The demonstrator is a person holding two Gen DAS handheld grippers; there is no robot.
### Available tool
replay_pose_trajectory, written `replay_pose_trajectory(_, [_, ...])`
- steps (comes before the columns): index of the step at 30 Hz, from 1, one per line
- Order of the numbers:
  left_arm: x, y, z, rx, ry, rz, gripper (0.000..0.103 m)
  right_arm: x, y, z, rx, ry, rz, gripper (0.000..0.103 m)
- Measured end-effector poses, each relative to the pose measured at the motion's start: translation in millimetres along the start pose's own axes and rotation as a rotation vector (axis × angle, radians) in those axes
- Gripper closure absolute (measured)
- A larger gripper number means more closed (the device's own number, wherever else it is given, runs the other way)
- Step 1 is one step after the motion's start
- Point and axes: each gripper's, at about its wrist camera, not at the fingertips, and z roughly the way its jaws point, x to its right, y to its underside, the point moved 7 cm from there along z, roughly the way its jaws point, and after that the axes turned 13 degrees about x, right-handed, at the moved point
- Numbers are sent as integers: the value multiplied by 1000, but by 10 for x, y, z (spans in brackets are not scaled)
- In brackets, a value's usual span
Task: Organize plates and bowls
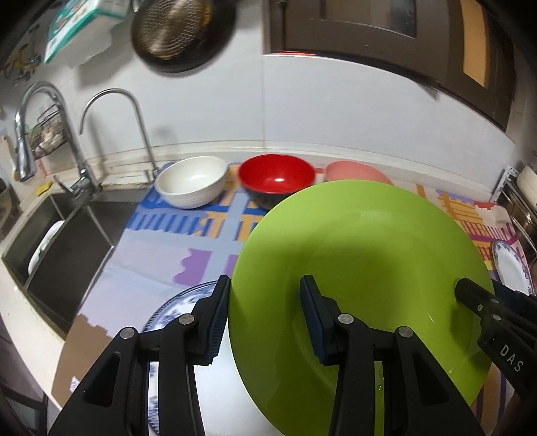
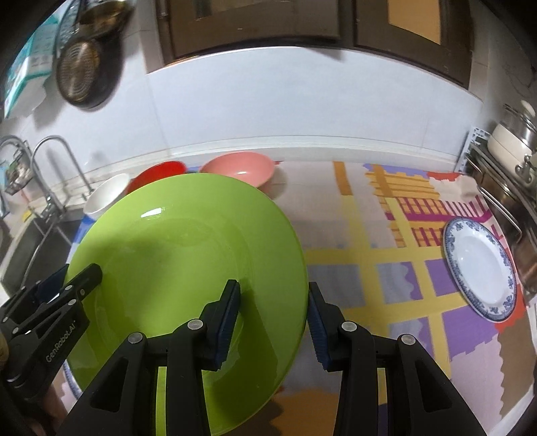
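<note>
A large green plate point(image 1: 362, 268) fills the middle of both views point(image 2: 188, 255). My left gripper point(image 1: 265, 317) straddles its left rim with its jaws wide apart, one finger outside and one over the plate. My right gripper point(image 2: 273, 322) straddles its right rim the same way. Neither pair of pads visibly presses the rim. A blue-patterned plate point(image 1: 174, 308) lies under the green plate. A white bowl point(image 1: 191, 182), a red bowl point(image 1: 277, 177) and a pink bowl point(image 2: 240, 167) stand along the back wall. Another blue-rimmed plate point(image 2: 480, 268) lies at the right.
A colourful patterned mat point(image 2: 386, 268) covers the counter. A sink point(image 1: 63, 241) with two taps point(image 1: 114, 100) is at the left. A metal rack with pots point(image 2: 506, 161) stands at the right. A pan point(image 1: 178, 30) hangs on the wall.
</note>
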Motion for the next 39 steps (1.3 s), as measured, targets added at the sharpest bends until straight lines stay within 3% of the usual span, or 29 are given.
replay_pose_trajectory(19, [-907,396,-109,-80,-103,-39,62,-940,352,19,-95,-123,-51,63])
replay_pose_trajectory(39, [-1198,832,119,-222,-129,-56,62,-1307,789,306,-232,-142,-77,63])
